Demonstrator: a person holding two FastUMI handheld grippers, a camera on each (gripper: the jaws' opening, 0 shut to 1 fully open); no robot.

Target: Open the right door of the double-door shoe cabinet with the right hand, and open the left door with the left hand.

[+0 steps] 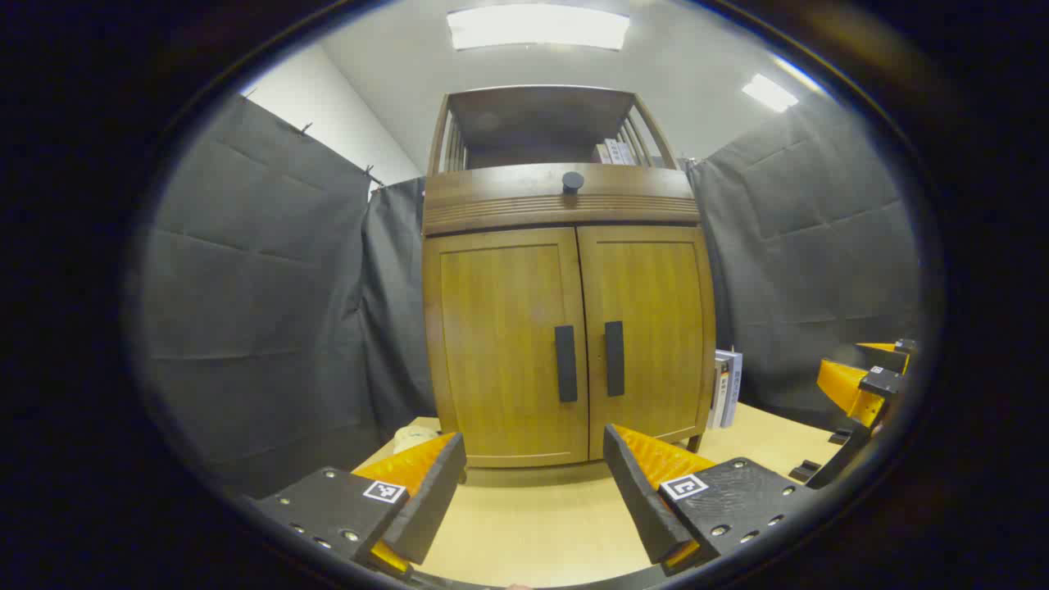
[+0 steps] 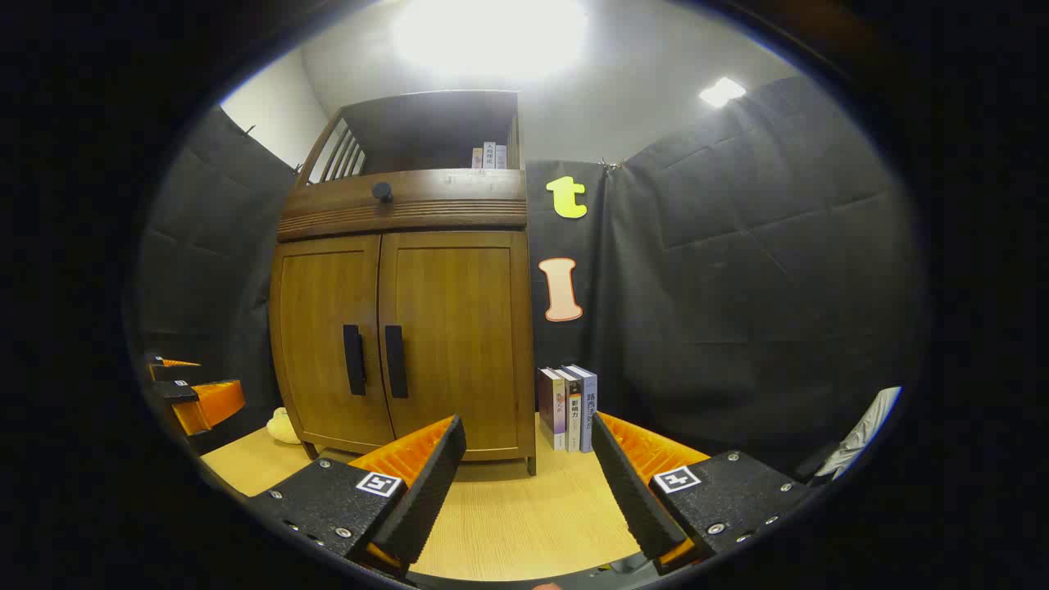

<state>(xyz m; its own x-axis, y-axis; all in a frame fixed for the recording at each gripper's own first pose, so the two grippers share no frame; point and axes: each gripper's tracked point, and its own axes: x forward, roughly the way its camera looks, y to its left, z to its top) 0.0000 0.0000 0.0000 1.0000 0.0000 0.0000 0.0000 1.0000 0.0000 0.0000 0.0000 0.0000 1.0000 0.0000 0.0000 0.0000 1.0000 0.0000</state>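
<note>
Now looking at the shoe cabinet (image 1: 565,344) standing square on the wooden table (image 1: 533,524), backed by dark cloth. Seeing both doors shut: left door (image 1: 504,344) and right door (image 1: 647,328) meeting flush at the middle seam. Spotting two upright dark handles, left handle (image 1: 565,363) and right handle (image 1: 615,358), sitting just either side of that seam. Noting a round knob (image 1: 573,181) on the band above the doors, and an open shelf on top. Catching a few books (image 2: 568,408) standing upright just beside the cabinet's right flank. Hovering well short of the doors with the left gripper (image 1: 533,492), fingers spread wide, nothing between them. Hanging back likewise with the right gripper (image 2: 529,483), fingers parted wide and empty, facing the books and the cabinet's right corner.
</note>
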